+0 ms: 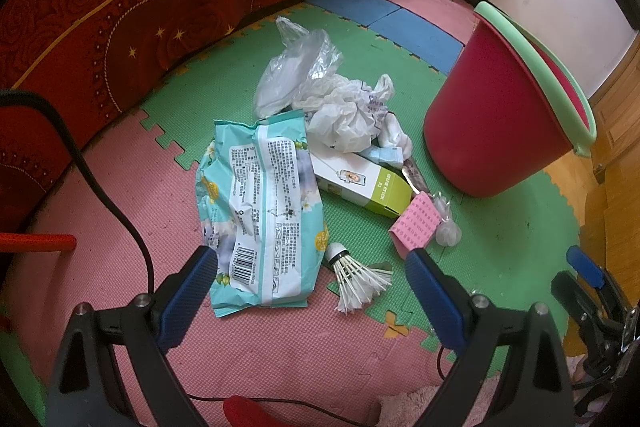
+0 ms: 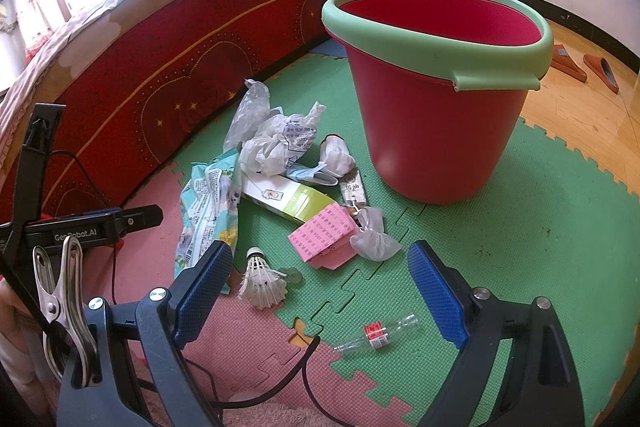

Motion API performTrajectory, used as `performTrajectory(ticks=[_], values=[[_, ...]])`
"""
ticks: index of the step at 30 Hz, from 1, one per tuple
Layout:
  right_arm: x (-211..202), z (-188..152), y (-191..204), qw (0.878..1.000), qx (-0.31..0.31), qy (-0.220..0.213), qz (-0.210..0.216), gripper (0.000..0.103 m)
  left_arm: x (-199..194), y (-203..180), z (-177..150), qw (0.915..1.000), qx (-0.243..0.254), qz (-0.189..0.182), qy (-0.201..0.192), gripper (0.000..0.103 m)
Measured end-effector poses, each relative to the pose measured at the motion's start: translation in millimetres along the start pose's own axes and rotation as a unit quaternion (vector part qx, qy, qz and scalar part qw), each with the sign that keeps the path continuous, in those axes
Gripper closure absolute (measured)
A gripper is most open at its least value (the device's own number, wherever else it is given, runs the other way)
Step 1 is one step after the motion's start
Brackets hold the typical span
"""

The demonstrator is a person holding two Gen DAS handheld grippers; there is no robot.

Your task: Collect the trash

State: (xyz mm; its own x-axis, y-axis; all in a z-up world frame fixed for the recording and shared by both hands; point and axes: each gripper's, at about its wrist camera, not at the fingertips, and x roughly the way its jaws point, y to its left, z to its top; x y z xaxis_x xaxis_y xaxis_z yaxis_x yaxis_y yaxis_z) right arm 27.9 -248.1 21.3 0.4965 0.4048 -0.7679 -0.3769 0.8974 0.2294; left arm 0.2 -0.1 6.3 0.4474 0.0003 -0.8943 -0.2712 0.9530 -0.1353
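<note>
While my left gripper (image 1: pixel 312 263) hangs wide open and empty over the pink and green foam floor mat (image 1: pixel 280 339), my right gripper (image 2: pixel 320 259) is spread just as wide, gripping nothing. Nearest my right fingers lies a small clear plastic bottle with a red label (image 2: pixel 378 335). Just past my left fingers sit a white feathered shuttlecock (image 1: pixel 354 277) and a crumpled teal wet-wipe packet (image 1: pixel 260 211). Beyond them lie a pink printed paper slip (image 1: pixel 414 223), a green-and-white cardboard box (image 1: pixel 360 179) and crumpled white plastic bags (image 1: pixel 320 95). Further right stands the red plastic bucket with a pale green rim (image 2: pixel 436 115).
</note>
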Motion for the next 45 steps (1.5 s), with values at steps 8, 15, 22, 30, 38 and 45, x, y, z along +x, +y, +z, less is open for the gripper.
performTrajectory(ticks=[8,15,22,30,38,45], values=[[0.0,0.0,0.1,1.0,0.0,0.0,0.0,0.011,0.0,0.1,-0.1,1.0,0.0,0.0,0.0,0.006],[0.0,-0.1,0.1,1.0,0.0,0.0,0.0,0.011,0.0,0.2,-0.1,1.0,0.0,0.0,0.0,0.006],[-0.1,-0.2,0.1,1.0,0.0,0.0,0.0,0.011,0.1,0.2,0.0,1.0,0.0,0.0,0.0,0.006],[-0.1,-0.1,0.1,1.0,0.0,-0.001,0.0,0.011,-0.5,0.1,0.3,1.0,0.0,0.0,0.0,0.006],[-1.1,0.5,-1.0,1.0,-0.001,-0.001,-0.002,0.011,0.1,0.2,0.1,1.0,0.0,0.0,0.0,0.006],[0.2,3.5,-0.2,1.0,-0.002,-0.003,-0.002,0.011,-0.8,0.4,-0.5,1.0,0.002,0.004,0.001,0.006]])
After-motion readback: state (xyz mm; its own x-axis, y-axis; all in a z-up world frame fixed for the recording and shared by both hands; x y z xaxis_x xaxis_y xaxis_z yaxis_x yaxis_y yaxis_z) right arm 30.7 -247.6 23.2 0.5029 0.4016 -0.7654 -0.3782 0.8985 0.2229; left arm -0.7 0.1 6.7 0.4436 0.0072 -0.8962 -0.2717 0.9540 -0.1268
